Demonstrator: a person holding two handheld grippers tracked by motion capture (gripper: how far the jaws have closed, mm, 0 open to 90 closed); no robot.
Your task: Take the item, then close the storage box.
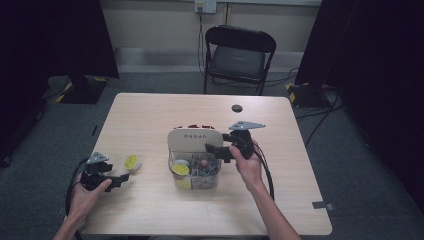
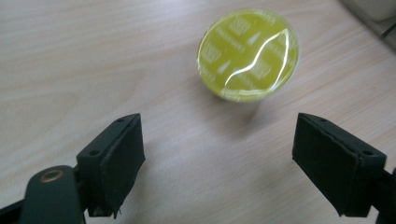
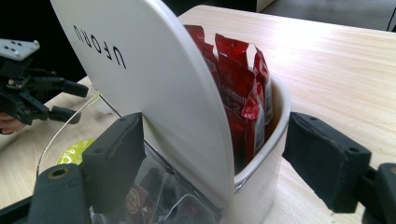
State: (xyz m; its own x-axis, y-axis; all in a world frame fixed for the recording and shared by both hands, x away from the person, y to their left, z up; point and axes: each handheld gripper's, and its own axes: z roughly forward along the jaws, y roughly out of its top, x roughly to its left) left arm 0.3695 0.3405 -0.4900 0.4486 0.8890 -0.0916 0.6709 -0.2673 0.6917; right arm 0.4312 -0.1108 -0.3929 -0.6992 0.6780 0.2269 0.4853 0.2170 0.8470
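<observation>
Now the left claw (image 2: 219,163) stands open on the desk (image 1: 150,115), the yellow pod (image 2: 248,55) lying free just beyond its jaws. Meanwhile the right claw (image 3: 215,158) straddles the box (image 3: 261,154) wall, jaws apart and not pressing, beside red sachets (image 3: 238,88).

A pale wood-grain counter (image 1: 150,115) with rounded corners stands on grey carpeted floor (image 1: 45,165) in an evenly lit room. A small dark round cap (image 1: 237,108) sits in the counter's far half. Beyond it, a black folding chair (image 1: 239,55) faces the counter, backed by a light-coloured wall (image 1: 155,22) with a pale skirting strip. A wall socket (image 1: 205,6) sits above the chair, a cable dropping from it. Black curtains (image 1: 50,37) hang at both sides, and more cables (image 1: 320,117) trail across the carpet at right, near yellow-and-black striped tape (image 1: 291,92).
</observation>
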